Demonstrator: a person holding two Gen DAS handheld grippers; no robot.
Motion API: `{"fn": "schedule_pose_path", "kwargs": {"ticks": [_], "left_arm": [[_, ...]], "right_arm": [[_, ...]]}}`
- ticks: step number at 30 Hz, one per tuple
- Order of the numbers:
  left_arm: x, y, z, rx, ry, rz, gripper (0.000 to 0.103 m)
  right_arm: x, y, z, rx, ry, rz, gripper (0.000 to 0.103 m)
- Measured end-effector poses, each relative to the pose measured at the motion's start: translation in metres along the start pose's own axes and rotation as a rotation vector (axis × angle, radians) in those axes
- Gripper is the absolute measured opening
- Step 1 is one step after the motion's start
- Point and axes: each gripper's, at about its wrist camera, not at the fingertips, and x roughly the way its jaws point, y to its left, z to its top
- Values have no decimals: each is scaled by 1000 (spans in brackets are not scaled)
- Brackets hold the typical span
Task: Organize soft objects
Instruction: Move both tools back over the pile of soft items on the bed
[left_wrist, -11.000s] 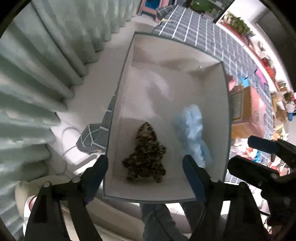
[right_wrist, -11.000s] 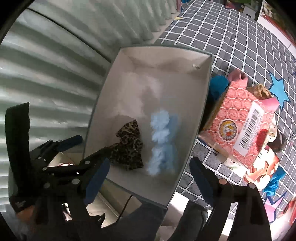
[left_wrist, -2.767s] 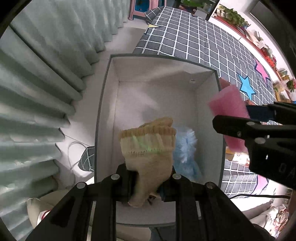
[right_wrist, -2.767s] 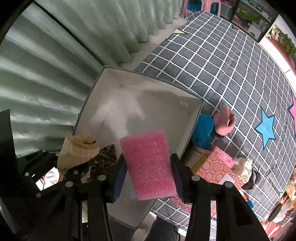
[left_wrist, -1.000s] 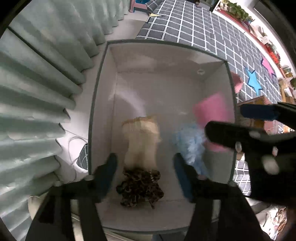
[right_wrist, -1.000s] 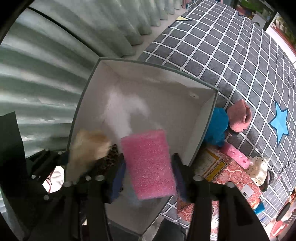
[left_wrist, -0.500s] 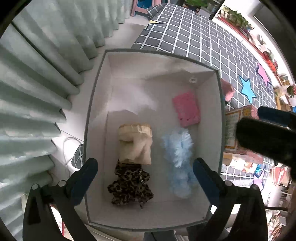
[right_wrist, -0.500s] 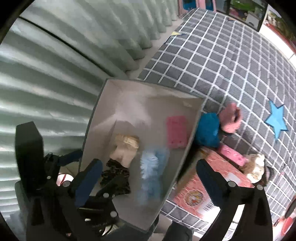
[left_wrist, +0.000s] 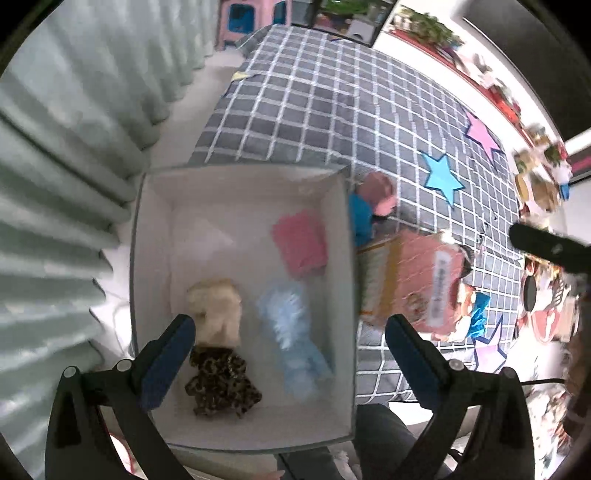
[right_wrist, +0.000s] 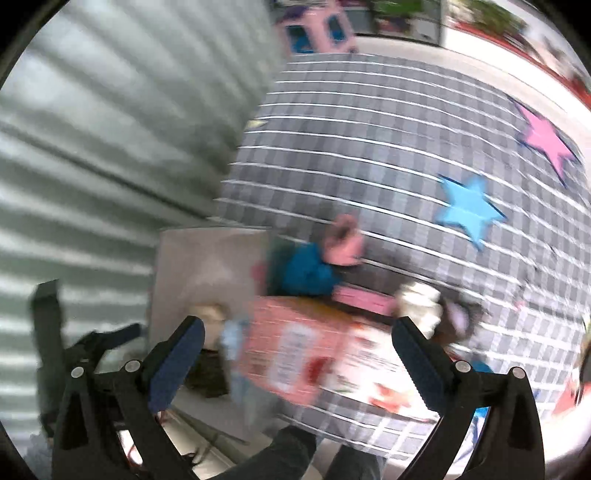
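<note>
A white storage box holds a pink sponge, a beige sock, a fluffy light-blue item and a leopard-print item. My left gripper is open and empty, high above the box's near end. My right gripper is open and empty above a pink patterned carton; that view is blurred. A teal soft item and a pink soft item lie on the mat beside the box; they also show in the left wrist view, teal and pink.
A grey checked mat with blue and pink stars covers the floor. Pale green curtains hang left of the box. The pink carton and small toys lie right of the box. A white plush lies beyond the carton.
Both grippers have let go: the beige sock and pink sponge now lie in the box. Both grippers have lifted away, and the right one has swung right over the carton.
</note>
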Motion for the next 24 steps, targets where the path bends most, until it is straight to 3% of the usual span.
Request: {"fn": "schedule_pose_path", "kwargs": {"ticks": [6, 10, 16, 20, 24], "left_arm": [[-1, -38, 32, 65, 4, 2, 103], [5, -70, 59, 129, 3, 36, 103], [38, -118, 99, 188, 90, 73, 103], [73, -147, 120, 225, 155, 135, 103], [109, -166, 133, 263, 214, 199, 103]], "right_arm": [[9, -94, -21, 224, 34, -62, 102], [16, -147, -42, 371, 60, -46, 102], [33, -209, -70, 578, 104, 12, 102], [46, -233, -84, 655, 133, 15, 102], [57, -243, -89, 624, 139, -67, 102]]}}
